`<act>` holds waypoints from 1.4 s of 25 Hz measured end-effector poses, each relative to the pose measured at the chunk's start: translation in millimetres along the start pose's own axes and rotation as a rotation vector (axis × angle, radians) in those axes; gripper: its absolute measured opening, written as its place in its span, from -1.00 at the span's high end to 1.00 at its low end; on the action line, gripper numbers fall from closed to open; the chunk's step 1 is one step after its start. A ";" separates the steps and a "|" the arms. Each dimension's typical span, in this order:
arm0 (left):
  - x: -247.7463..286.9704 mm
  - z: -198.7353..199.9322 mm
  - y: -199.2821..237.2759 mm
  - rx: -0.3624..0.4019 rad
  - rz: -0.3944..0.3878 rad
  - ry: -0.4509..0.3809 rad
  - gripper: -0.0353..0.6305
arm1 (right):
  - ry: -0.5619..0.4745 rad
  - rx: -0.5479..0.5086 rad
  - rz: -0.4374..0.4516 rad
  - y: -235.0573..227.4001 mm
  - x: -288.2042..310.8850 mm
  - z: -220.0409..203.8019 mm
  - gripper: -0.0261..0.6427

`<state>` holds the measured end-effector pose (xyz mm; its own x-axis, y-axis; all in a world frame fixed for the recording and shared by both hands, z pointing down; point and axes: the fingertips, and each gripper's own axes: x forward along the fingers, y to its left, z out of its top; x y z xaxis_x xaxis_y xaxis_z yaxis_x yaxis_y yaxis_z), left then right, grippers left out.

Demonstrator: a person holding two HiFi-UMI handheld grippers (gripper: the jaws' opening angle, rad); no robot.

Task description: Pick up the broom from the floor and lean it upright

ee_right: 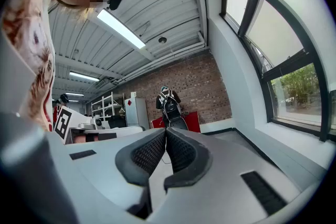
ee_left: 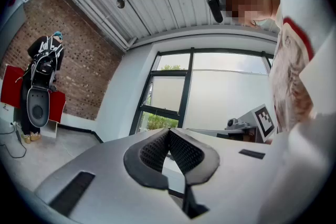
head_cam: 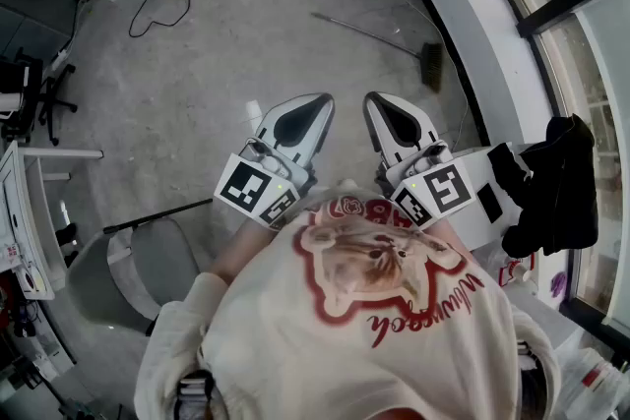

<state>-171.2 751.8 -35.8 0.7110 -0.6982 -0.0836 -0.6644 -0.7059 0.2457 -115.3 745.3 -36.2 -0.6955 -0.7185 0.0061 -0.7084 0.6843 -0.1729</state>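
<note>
The broom (head_cam: 386, 37) lies flat on the grey concrete floor, its thin handle running from the upper middle down to the dark brush head (head_cam: 431, 66) beside the white window ledge. In the head view my left gripper (head_cam: 323, 105) and right gripper (head_cam: 374, 103) are held side by side close to the person's chest, well short of the broom. The left gripper (ee_left: 168, 131) is shut, its ribbed pads meeting at the tips with nothing between them. The right gripper (ee_right: 165, 131) is shut and empty too. Both point level into the room.
A grey chair (head_cam: 138, 275) stands at the lower left with a dark rod (head_cam: 157, 214) beside it. Cables (head_cam: 157, 7) trail over the floor at the upper left. A white ledge (head_cam: 463, 25) runs under the windows. A black jacket (head_cam: 551, 182) hangs at the right, above a white table (head_cam: 471, 211).
</note>
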 end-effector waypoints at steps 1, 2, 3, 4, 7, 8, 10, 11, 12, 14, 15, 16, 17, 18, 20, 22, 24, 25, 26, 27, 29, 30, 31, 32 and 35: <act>3.6 0.0 -0.7 0.002 0.001 -0.001 0.84 | 0.000 -0.001 0.001 -3.5 -0.3 0.9 0.85; 7.3 -0.1 -1.4 0.004 0.001 -0.002 0.84 | 0.000 -0.001 0.002 -7.0 -0.8 1.7 0.85; 11.3 -0.2 -2.4 0.006 0.002 -0.004 0.84 | 0.000 -0.003 0.003 -10.7 -1.4 2.4 0.85; 15.6 -0.6 -3.5 0.008 0.002 -0.005 0.84 | 0.001 -0.004 0.004 -14.5 -2.2 3.0 0.85; 29.5 -2.8 -6.3 0.011 0.005 -0.010 0.84 | 0.008 -0.013 0.010 -26.9 -4.7 3.6 0.85; 34.3 -3.8 -6.8 0.011 0.007 -0.011 0.84 | 0.010 -0.015 0.012 -31.6 -5.5 4.1 0.85; 44.7 -5.3 -6.9 0.010 0.015 -0.014 0.84 | 0.011 -0.016 0.014 -42.2 -6.9 5.9 0.85; 50.1 -5.7 -6.5 0.011 0.020 -0.016 0.84 | 0.012 -0.016 0.016 -47.9 -7.3 7.0 0.85; 55.2 -5.8 -5.8 0.012 0.028 -0.020 0.84 | 0.014 -0.015 0.021 -53.3 -7.5 7.9 0.85; 63.5 -6.1 -4.0 0.016 0.048 -0.029 0.84 | 0.021 -0.018 0.034 -62.3 -7.8 8.1 0.85; 66.5 -6.9 -3.0 0.020 0.059 -0.032 0.84 | 0.023 -0.021 0.040 -66.3 -7.6 7.5 0.85; 69.1 -8.0 -1.5 0.023 0.068 -0.031 0.84 | 0.024 -0.021 0.043 -70.6 -6.4 6.7 0.85; 71.4 -9.5 0.7 0.023 0.075 -0.026 0.84 | 0.023 -0.014 0.044 -75.2 -4.0 5.7 0.85; 73.3 -11.0 3.5 0.019 0.081 -0.019 0.84 | 0.022 0.000 0.045 -79.7 -1.0 4.7 0.85; 76.6 -13.2 10.4 0.010 0.092 -0.009 0.84 | 0.019 0.027 0.045 -87.6 5.1 3.7 0.85; 82.3 -14.0 20.1 0.006 0.098 -0.007 0.84 | 0.017 0.031 0.041 -95.3 11.9 4.0 0.85; 92.4 -15.2 33.8 0.003 0.094 -0.008 0.84 | 0.016 0.023 0.028 -106.0 21.7 3.8 0.85; 99.1 -15.9 42.3 0.002 0.090 -0.009 0.84 | 0.015 0.021 0.019 -113.3 28.2 3.2 0.85; 106.5 -16.6 52.1 0.001 0.086 -0.011 0.84 | 0.014 0.021 0.010 -121.7 35.8 2.5 0.85; 114.4 -16.9 62.8 0.000 0.082 -0.013 0.84 | 0.013 0.021 0.000 -130.9 44.5 1.8 0.85; 131.6 -16.9 86.1 0.003 0.073 -0.015 0.84 | 0.009 0.017 -0.022 -150.8 64.8 0.9 0.85; 141.7 -16.4 98.8 0.007 0.066 -0.015 0.84 | 0.005 0.013 -0.033 -161.9 76.7 1.1 0.85; 153.2 -15.5 112.5 0.012 0.056 -0.015 0.84 | 0.002 0.008 -0.044 -173.8 90.3 1.6 0.85; 165.9 -13.7 127.5 0.019 0.046 -0.014 0.84 | -0.001 0.002 -0.054 -186.5 105.7 2.7 0.85; 205.4 0.8 182.4 0.034 0.022 -0.016 0.84 | -0.011 -0.011 -0.076 -222.0 162.6 12.2 0.85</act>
<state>-146.6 479.6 -9.0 0.6922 -0.7155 -0.0942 -0.6877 -0.6935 0.2148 -69.7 475.1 -8.9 -0.6381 -0.7699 0.0080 -0.7606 0.6288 -0.1618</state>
